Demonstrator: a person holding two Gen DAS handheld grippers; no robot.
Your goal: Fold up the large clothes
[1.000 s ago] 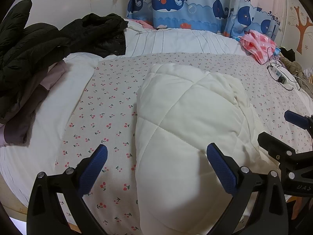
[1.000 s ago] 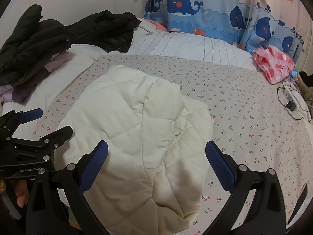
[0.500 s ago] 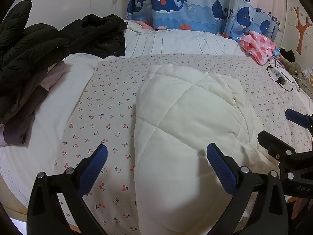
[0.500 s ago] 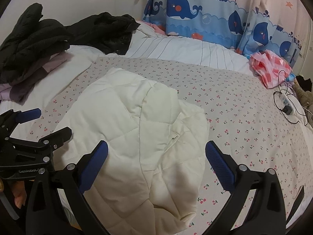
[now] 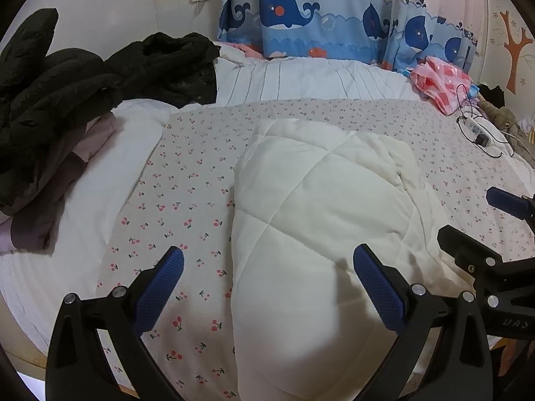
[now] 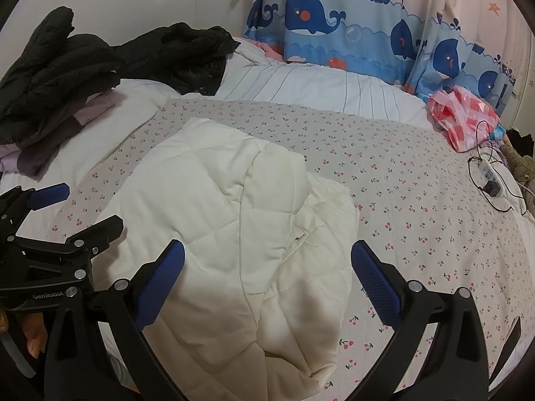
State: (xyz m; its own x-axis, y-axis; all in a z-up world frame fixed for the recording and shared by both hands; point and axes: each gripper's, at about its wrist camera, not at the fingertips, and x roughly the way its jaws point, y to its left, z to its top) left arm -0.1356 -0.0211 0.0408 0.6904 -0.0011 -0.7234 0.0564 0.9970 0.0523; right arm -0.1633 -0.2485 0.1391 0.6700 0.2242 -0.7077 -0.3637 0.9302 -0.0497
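Two grippers hover side by side above the near end of a cream quilted jacket [image 5: 321,220] lying folded on the cherry-print sheet [image 5: 187,180] of the bed. Both the left gripper [image 5: 267,287] and right gripper [image 6: 267,280] have jaws spread wide, holding nothing. Dark coats [image 6: 83,63] are piled far left.

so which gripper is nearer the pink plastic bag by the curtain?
Right. The right gripper hovers open over the white quilted jacket on the pink plastic bag side; the left gripper, also open, sits on its far side.
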